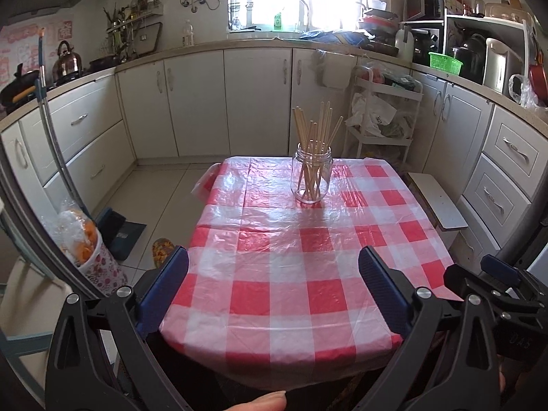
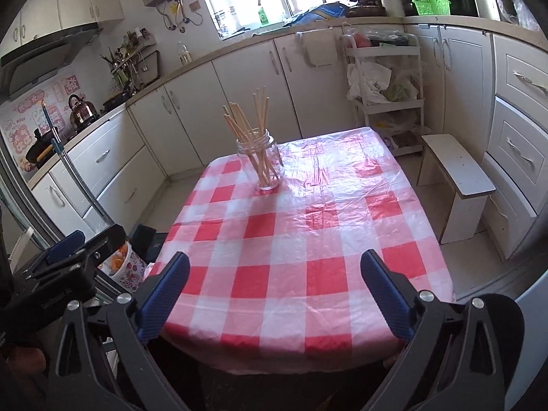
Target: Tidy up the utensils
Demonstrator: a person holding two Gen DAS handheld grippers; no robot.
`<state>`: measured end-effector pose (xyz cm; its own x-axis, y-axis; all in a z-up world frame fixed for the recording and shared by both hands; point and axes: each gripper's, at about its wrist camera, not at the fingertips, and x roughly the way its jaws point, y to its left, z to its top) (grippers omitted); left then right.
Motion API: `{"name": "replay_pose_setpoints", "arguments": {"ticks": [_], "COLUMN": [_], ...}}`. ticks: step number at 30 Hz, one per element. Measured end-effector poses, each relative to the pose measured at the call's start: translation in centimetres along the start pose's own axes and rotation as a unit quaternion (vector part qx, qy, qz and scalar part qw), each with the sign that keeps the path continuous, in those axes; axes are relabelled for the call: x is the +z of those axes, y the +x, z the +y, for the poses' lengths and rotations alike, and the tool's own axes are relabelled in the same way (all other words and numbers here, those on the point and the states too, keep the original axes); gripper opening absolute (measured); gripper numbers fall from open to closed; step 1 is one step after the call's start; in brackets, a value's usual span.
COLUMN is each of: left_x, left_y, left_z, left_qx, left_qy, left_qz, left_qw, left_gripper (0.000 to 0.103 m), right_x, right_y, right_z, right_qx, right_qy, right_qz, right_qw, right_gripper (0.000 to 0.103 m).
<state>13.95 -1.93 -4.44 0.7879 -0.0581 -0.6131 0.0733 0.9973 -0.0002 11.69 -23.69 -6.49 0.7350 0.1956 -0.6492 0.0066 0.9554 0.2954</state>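
Note:
A clear glass jar point(image 1: 311, 178) stands upright on the far part of the table with the red-and-white checked cloth point(image 1: 291, 274). Several wooden chopsticks point(image 1: 316, 130) stand in it, fanned out above the rim. The jar point(image 2: 262, 166) and chopsticks point(image 2: 250, 120) also show in the right wrist view, far left on the cloth point(image 2: 301, 257). My left gripper point(image 1: 274, 270) is open and empty over the table's near edge. My right gripper point(image 2: 274, 274) is open and empty over the near edge too. The right gripper shows at the right of the left wrist view point(image 1: 493, 274).
White kitchen cabinets point(image 1: 205, 102) ring the room. A white stool point(image 2: 459, 178) stands right of the table, a white trolley point(image 1: 383, 120) behind it. A floral bin point(image 1: 92, 257) and a mop handle point(image 1: 51, 130) stand on the left.

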Motion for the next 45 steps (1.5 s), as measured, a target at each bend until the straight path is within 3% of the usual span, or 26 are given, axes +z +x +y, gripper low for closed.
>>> {"name": "replay_pose_setpoints", "arguments": {"ticks": [9,13,20,22,26,31,45], "left_x": [-0.8,-1.4,-2.2,-2.7,-3.8,-4.1,-4.0], "left_y": [-6.0,-8.4,-12.3,-13.2,-13.8,-14.1,-13.8], "left_z": [-0.1,-0.4,-1.5,-1.3,-0.7,-0.2,0.0], "left_qx": [0.022,0.032,0.020,0.024,0.016,0.024,0.030], "left_qy": [-0.008,-0.001,0.012,-0.007,-0.041,-0.045,-0.051], "left_qz": [-0.011,-0.015,-0.035,-0.034,-0.031,-0.036,-0.034], "left_qw": [0.9997,0.9994,0.9991,0.9991,0.9986,0.9981,0.9977], "left_gripper": [0.096,0.096,0.096,0.096,0.096,0.096,0.096], "right_x": [-3.3,-4.9,-4.3,-4.0,-4.2,-5.1,-5.4], "right_y": [-6.0,-8.5,-11.7,-12.0,-12.9,-13.7,-13.4], "right_z": [2.0,3.7,4.3,3.9,4.0,5.0,5.8], "right_qx": [0.013,0.018,0.016,0.029,0.030,0.024,0.026], "right_qy": [-0.002,-0.040,-0.056,-0.044,-0.035,-0.048,-0.052], "right_qz": [0.001,-0.002,-0.025,-0.019,-0.029,-0.045,-0.037], "right_qw": [1.000,0.999,0.998,0.998,0.999,0.998,0.998], "right_gripper": [0.096,0.096,0.096,0.096,0.096,0.096,0.096]}}
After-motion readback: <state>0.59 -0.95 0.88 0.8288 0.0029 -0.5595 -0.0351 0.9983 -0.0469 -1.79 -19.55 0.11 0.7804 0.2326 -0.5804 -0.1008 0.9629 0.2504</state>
